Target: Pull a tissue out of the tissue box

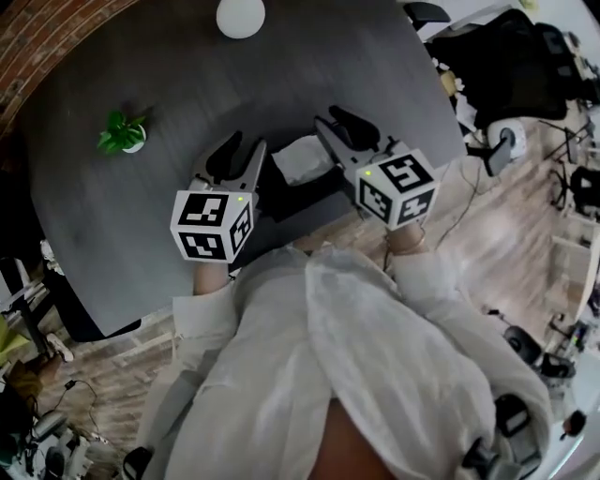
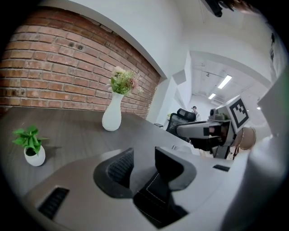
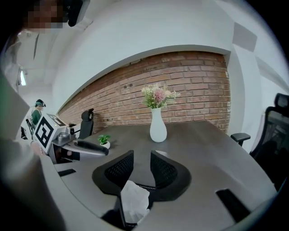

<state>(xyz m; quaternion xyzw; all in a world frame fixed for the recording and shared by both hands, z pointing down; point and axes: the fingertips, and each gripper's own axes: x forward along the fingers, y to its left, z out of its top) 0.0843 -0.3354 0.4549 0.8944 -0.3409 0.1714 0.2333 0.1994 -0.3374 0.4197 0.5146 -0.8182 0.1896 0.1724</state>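
Observation:
A black tissue box (image 1: 298,190) lies on the dark grey table (image 1: 141,216) near its front edge, with a white tissue (image 1: 305,157) sticking out of its top. My left gripper (image 1: 246,145) hovers just left of the box, jaws open and empty. In the left gripper view the box's stitched black side (image 2: 156,194) shows low between the open jaws of the left gripper (image 2: 142,153). My right gripper (image 1: 333,119) is at the box's right, also open. In the right gripper view the tissue (image 3: 134,200) stands just below the right gripper (image 3: 141,158), not between its pads.
A white vase (image 1: 240,17) with flowers stands at the table's far side, and a small potted plant (image 1: 124,133) at the left. Black office chairs (image 1: 511,66) and cables crowd the floor to the right. The table's front edge runs just before the person's body.

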